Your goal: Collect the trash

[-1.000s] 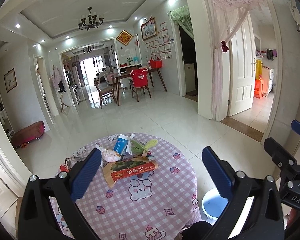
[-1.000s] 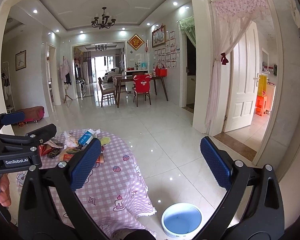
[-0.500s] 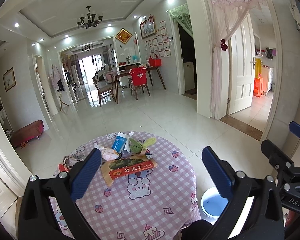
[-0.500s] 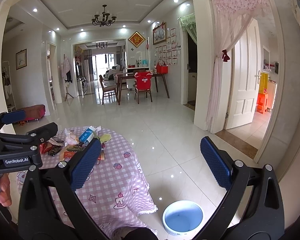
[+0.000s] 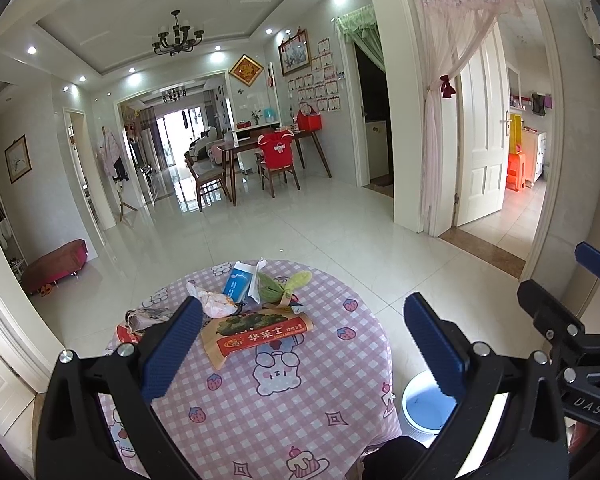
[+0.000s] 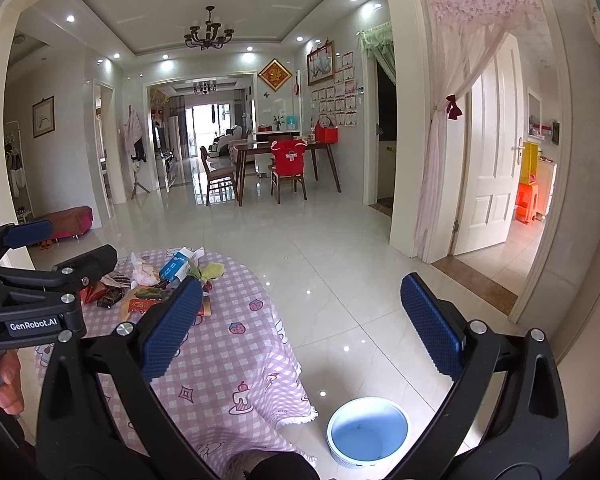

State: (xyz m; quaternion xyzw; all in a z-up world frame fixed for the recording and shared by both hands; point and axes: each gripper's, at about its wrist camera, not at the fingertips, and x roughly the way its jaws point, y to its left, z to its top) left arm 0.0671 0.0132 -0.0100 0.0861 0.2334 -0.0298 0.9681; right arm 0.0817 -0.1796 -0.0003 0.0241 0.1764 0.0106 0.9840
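Both views have risen slightly; left gripper (image 5: 300, 344) and right gripper (image 6: 300, 328), wide apart and empty, approach wrappers (image 5: 256, 330); next, descend and pinch 1.

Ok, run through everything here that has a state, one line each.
Left gripper: open, empty.
Right gripper: open, empty.
Blue bin: on the floor, uncovered, looks empty.
Red snack wrapper: lying flat on the table.
Blue carton: tipped over, torn open.
White door: open.

One round table (image 5: 292, 400), one blue bin (image 6: 367, 431), two chairs (image 6: 288, 168).
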